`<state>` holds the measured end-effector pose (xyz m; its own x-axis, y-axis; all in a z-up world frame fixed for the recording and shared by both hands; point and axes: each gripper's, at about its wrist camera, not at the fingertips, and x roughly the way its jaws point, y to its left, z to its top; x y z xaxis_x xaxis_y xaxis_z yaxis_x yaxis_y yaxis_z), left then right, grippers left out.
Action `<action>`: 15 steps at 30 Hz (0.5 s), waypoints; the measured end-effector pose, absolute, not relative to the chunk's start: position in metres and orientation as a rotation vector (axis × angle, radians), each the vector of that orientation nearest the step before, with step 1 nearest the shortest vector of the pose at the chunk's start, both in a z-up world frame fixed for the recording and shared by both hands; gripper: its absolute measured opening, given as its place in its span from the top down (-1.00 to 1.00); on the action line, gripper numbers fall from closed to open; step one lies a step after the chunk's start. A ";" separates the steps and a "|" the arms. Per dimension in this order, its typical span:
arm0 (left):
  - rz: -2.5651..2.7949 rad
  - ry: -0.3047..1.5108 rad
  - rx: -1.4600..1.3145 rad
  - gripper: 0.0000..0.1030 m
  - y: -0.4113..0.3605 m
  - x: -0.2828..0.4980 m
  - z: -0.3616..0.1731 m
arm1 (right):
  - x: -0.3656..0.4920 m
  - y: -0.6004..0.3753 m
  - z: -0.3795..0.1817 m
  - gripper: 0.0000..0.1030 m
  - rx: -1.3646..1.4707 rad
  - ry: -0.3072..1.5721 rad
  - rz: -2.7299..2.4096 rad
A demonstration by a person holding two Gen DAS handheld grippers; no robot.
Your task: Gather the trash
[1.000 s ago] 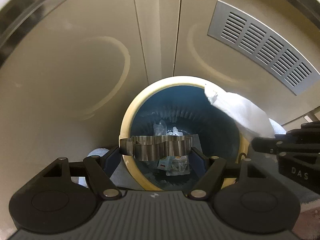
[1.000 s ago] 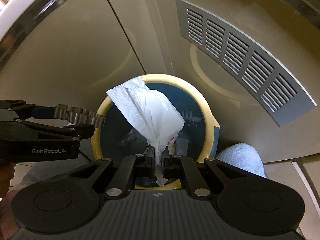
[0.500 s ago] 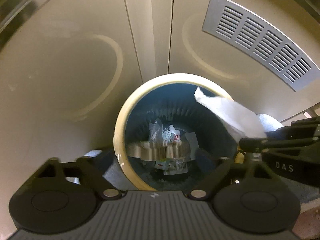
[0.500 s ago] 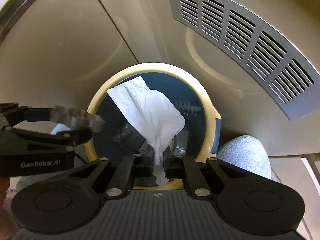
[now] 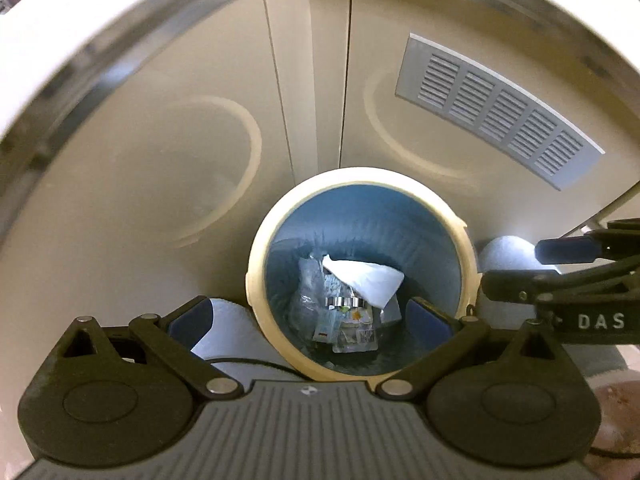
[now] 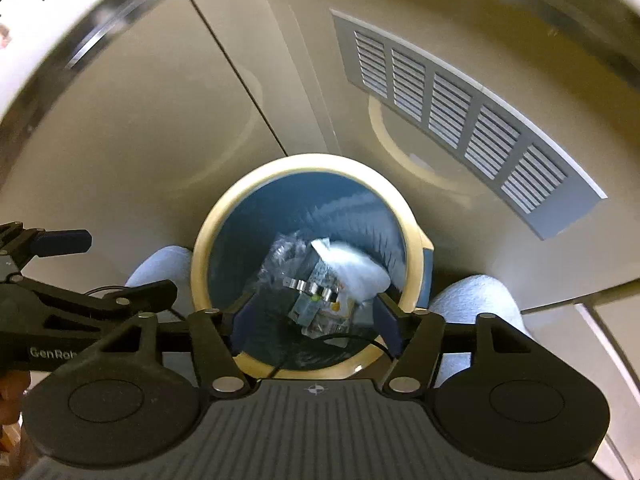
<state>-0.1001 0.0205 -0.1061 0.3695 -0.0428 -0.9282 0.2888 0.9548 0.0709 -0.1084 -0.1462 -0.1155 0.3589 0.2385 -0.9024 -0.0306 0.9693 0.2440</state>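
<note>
Tissue (image 5: 366, 278), soft and light and best pinched by a loose corner, lies in the trash can (image 5: 256, 276) on the metal band (image 5: 346, 302), under the empty, just-opened left gripper (image 5: 308, 320) and right gripper (image 6: 312, 316).

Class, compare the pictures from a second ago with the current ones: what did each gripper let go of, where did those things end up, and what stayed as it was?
The left gripper has just been opening and dropped the metal band; the right gripper has just been opening and released the white tissue. Both now lie in the bin on the earlier wrappers, and nothing is between either gripper's jaws. The bin, cabinet doors and vent are unchanged.
</note>
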 end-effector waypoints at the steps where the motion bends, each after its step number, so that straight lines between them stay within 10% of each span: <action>1: -0.212 1.168 0.233 -0.99 0.022 -0.104 -0.102 | -0.113 -0.146 -0.111 -0.41 0.191 1.180 0.180; 15: -0.183 1.004 0.274 -0.99 0.028 -0.155 -0.052 | -0.168 -0.124 -0.063 -0.66 -0.032 0.951 0.227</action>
<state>-0.1552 0.0283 -0.0523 0.5263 -0.0255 -0.8499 0.2761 0.9505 0.1424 -0.1679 -0.1238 -0.0626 0.5589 0.1782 -0.8099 -0.2061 0.9758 0.0725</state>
